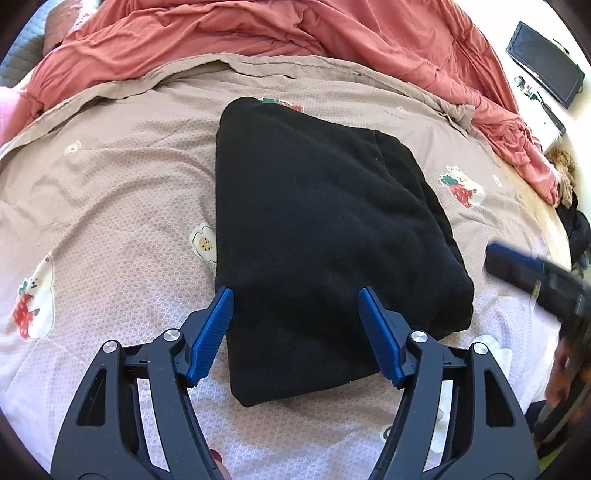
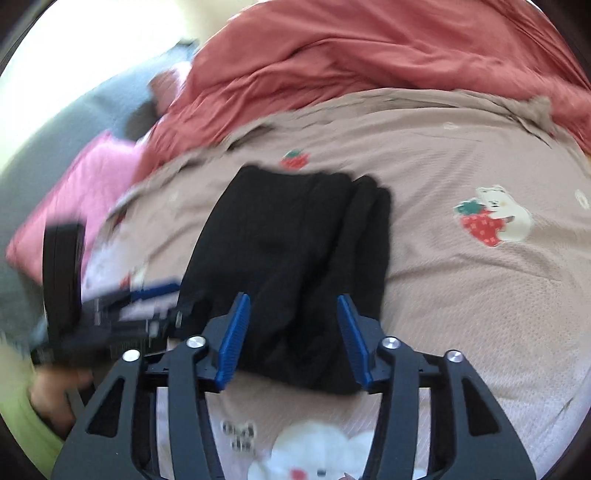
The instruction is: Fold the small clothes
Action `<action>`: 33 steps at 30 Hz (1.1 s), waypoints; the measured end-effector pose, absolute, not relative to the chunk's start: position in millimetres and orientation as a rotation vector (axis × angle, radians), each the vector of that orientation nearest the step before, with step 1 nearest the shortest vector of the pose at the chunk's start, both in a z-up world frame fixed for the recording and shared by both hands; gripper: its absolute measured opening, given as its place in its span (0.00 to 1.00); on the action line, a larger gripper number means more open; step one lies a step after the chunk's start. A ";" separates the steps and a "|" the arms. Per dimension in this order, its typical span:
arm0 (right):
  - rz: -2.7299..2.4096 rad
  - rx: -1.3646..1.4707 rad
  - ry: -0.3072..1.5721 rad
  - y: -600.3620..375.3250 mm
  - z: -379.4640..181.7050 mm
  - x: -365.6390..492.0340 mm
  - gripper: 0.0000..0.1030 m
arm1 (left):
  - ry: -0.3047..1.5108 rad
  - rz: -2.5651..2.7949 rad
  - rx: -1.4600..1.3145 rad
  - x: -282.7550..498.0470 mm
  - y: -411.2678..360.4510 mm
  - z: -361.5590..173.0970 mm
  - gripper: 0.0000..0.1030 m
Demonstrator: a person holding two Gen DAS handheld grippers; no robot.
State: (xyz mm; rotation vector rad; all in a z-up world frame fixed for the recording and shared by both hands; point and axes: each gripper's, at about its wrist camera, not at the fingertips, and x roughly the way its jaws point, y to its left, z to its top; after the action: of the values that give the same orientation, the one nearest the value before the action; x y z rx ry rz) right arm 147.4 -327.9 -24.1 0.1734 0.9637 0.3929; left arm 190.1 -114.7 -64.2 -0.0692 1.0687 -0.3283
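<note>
Garment: a black garment (image 1: 325,236) lies folded into a compact, roughly rectangular packet on the bed, on the pinkish-beige cover (image 1: 110,192) printed with bears and strawberries. Layered edges show along its right side, so several folds appear to be done.

Placement: it sits in the flat middle of the cover, apart from the rumpled red duvet (image 1: 258,33) at the far side, probably because that smooth patch gives the folds something even to lie on.

Left tongs (image 1: 297,332): open, the blue pads straddling the near left corner of the packet without pinching it; they point steeply down, as if steadying or checking the fold.

Right tongs (image 2: 293,339): open, with the near edge of the packet between the pads but no squeeze visible. In the left wrist view they appear blurred at the right edge, clear of the cloth.

Stage, as a judgement: both grips look released, so this fold seems finished; either one more halving or setting the packet aside is what remains.

Risk: thick fleece-like layers could spring open if nudged.
</note>
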 end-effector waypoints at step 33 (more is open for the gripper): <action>0.338 0.149 1.048 -352.3 -52.4 162.3 0.44 | 1.060 -0.311 -0.058 178.8 -111.4 -66.8 0.61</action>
State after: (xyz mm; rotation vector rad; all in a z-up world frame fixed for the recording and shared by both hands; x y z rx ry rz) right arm 162.3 -352.3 -52.4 0.1494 1.0482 0.3377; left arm 178.8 -111.4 -66.8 -0.0578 1.0597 -0.3107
